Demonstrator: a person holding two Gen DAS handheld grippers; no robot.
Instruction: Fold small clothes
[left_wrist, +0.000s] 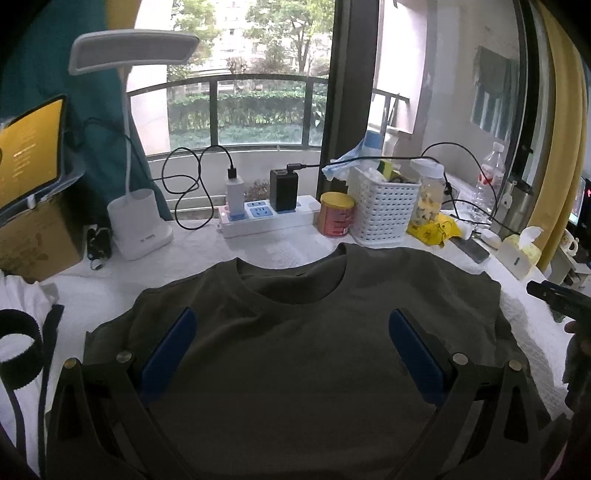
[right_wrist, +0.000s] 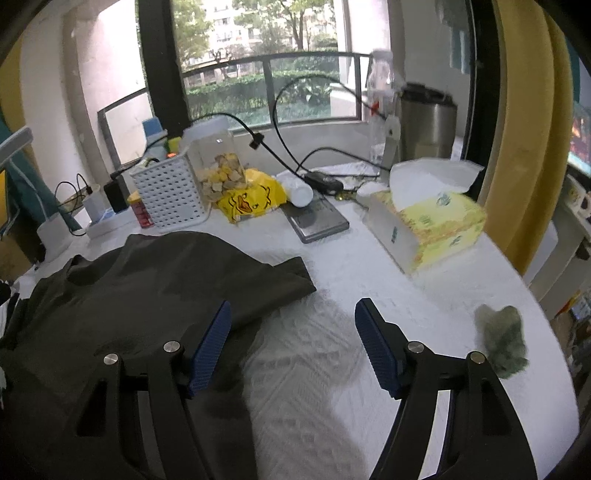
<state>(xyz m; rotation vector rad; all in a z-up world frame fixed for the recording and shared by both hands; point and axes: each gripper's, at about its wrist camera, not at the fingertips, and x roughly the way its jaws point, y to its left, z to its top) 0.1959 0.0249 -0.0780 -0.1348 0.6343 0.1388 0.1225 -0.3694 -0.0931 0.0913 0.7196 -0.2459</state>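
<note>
Two spread grippers, left gripper (left_wrist: 291, 343) and right gripper (right_wrist: 293, 341), over one olive T-shirt (left_wrist: 295, 350).

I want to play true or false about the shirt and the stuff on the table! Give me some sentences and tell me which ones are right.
1. The dark T-shirt lies spread on the white table cover. True.
2. The left tool is squeezing the shirt. False: its blue pads stand wide apart above the cloth, gripping nothing.
3. The tissue box is yellow and white, with a tissue sticking out. True.
4. The white basket is sitting on top of the shirt. False: it stands behind the shirt, near the window.
5. The right tool is open, with one pad over the shirt's edge. True.
</note>
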